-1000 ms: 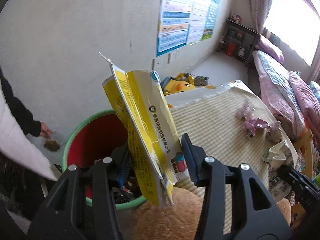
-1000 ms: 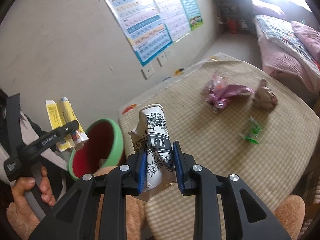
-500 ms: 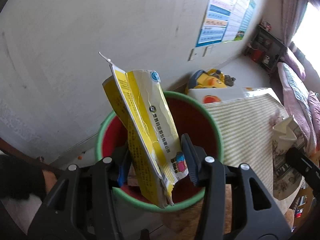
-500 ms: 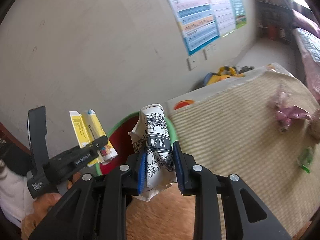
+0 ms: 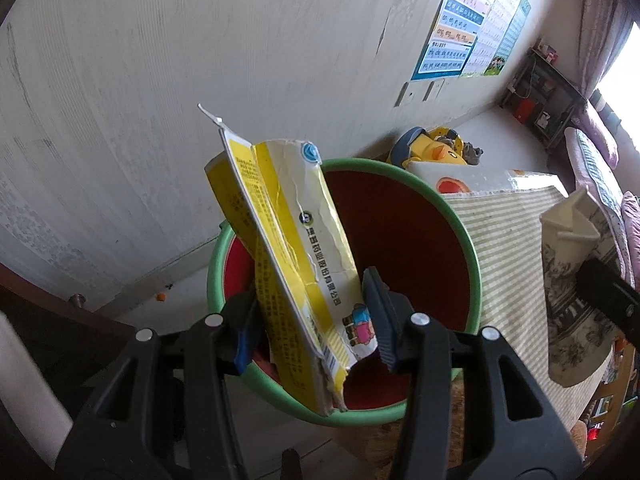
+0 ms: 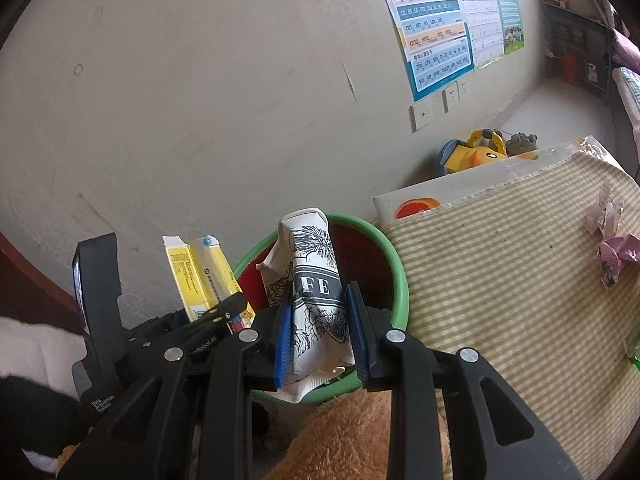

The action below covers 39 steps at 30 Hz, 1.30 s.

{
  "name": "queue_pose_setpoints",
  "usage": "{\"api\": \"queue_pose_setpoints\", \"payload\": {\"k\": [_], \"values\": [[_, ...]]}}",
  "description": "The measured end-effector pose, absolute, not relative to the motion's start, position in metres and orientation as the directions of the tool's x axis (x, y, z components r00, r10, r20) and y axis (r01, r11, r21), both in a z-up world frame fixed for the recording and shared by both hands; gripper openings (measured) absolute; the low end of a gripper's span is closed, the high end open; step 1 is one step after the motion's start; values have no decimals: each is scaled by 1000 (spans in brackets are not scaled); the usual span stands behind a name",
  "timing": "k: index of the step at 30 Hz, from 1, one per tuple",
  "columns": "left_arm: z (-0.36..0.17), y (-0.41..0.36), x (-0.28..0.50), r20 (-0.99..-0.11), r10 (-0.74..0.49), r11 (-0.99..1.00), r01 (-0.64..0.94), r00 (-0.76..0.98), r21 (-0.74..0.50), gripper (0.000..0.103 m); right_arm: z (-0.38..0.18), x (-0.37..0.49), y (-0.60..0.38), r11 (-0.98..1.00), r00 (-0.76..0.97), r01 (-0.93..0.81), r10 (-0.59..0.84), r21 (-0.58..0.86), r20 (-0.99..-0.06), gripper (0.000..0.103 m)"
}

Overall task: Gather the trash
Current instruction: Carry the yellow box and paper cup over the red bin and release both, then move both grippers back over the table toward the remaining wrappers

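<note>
Left gripper [image 5: 316, 328] clamped on a torn yellow carton [image 5: 288, 256], right gripper [image 6: 318, 336] clamped on a crushed paper cup [image 6: 316, 292], both over the green-rimmed red bin [image 5: 460, 216], pink wrapper [image 6: 612, 244] on the striped mat [image 6: 500, 264] at three o'clock

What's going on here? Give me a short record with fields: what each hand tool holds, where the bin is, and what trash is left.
left gripper: shut on the yellow carton, flattened and torn, held over the bin
right gripper: shut on the paper cup, crushed, printed black and white, held at the bin's rim
bin: red inside, green rim, beside the table, near the wall
table: covered with a checked cloth
trash left: pink wrapper on the cloth
status: neither piece dropped yet
</note>
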<state>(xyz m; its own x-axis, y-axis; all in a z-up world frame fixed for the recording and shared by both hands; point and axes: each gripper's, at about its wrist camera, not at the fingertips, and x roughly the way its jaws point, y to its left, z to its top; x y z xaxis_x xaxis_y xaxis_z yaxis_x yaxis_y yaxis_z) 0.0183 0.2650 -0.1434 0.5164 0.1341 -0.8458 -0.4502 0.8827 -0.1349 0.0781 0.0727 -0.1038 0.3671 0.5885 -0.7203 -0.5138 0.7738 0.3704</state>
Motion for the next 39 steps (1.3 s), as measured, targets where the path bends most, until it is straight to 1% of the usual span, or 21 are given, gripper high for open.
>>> {"api": "queue_pose_setpoints", "payload": {"k": [3,5,6,7,9,11,17,19,22,24,28,30,31,32,34,36,38,39], "values": [[-150,267,19,-855,124,882,-451,504,-139,46,-106,80,76,774,363,-515,586,368,-724,25],[-153,267,21,-863,116,884,-447,492,-136,54,-107,82,78,771,358,-514,592,378,-722,27],[-155,267,20,-867,126,881,-457,482,-127,56,-107,83,78,770,357,-508,595,385,-719,28],[-155,268,20,-867,127,878,-462,482,-128,61,-108,84,77,768,356,-503,601,395,-715,31],[-155,269,20,-867,127,874,-467,482,-132,68,-107,85,75,765,359,-492,613,416,-703,51],[-155,268,21,-867,137,877,-465,480,-119,75,-105,85,72,763,371,-480,624,433,-688,62],[-152,263,19,-864,138,884,-454,483,-113,75,-102,85,51,788,410,-456,599,414,-687,62],[-150,259,21,-864,135,888,-446,485,-112,75,-106,86,28,817,442,-417,566,400,-696,62],[-150,252,23,-864,131,895,-432,486,-107,75,-115,90,-17,878,509,-326,476,351,-717,62],[-148,245,26,-865,126,901,-420,486,-105,75,-123,95,-56,919,555,-233,395,319,-732,62],[-143,229,29,-860,125,916,-391,495,-92,75,-143,106,-152,959,614,25,209,284,-761,62],[-141,220,31,-858,120,922,-376,499,-90,75,-159,113,-196,953,595,149,126,264,-794,62],[-140,216,32,-858,116,925,-370,500,-90,75,-166,116,-210,945,585,183,116,270,-803,62],[-139,210,33,-858,112,928,-362,501,-90,75,-176,119,-227,934,569,224,106,278,-815,60],[-136,196,36,-858,102,938,-336,503,-85,75,-189,124,-245,930,547,250,96,271,-832,57],[-133,180,39,-858,93,950,-303,505,-76,75,-201,132,-254,929,527,250,105,272,-844,44],[-130,163,42,-857,81,961,-269,509,-69,75,-213,141,-258,926,503,239,139,292,-853,35],[-128,153,45,-858,71,967,-247,509,-67,75,-220,145,-260,924,485,233,162,305,-860,33]]}}
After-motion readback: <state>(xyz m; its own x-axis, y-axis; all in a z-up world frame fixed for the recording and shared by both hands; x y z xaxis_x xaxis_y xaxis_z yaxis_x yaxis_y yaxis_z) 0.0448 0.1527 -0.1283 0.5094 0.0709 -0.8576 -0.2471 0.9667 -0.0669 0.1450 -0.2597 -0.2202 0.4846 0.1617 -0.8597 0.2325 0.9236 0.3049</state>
